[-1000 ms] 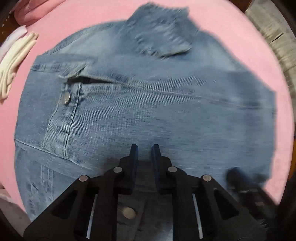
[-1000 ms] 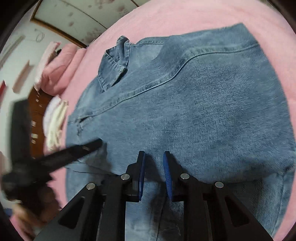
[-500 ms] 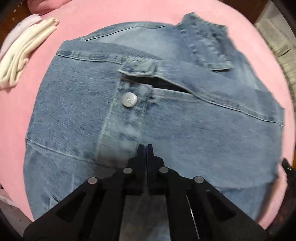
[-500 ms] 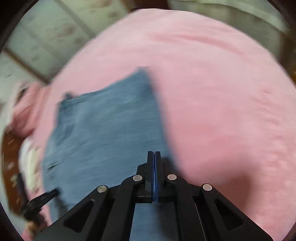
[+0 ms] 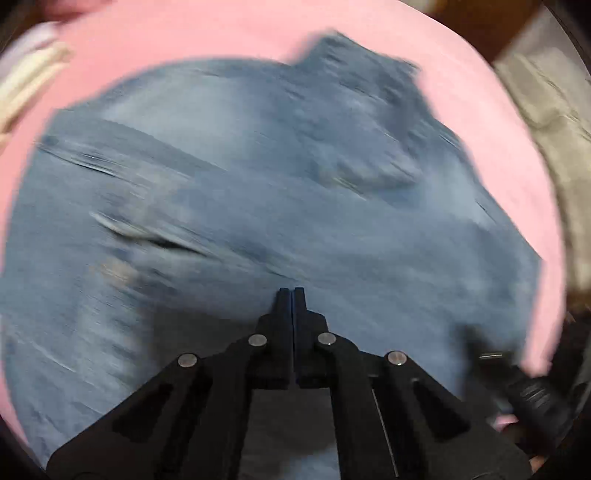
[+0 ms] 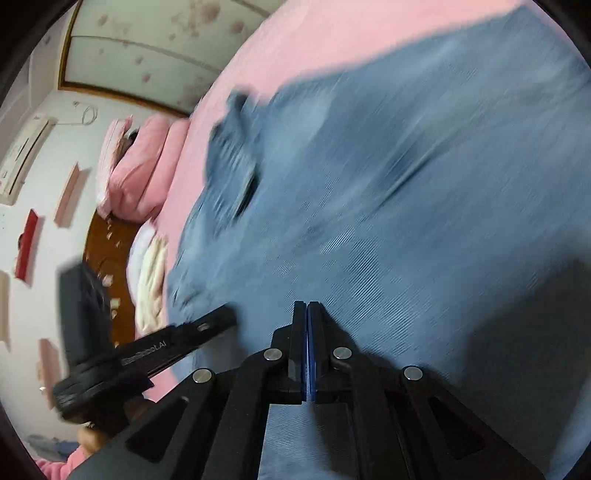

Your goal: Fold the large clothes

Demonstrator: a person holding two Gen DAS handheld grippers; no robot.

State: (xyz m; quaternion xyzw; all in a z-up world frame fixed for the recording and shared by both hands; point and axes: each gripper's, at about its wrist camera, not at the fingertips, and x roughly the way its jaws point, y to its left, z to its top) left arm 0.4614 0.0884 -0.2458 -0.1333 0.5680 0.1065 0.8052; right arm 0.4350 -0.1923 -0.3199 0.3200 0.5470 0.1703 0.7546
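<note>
Jacket shifted, collar upward.

A faded blue denim jacket is seen on a plain pink bed. At nine o'clock, cream folded cloth is shown; the wall panel appears pale with pinkish blotches.
</note>
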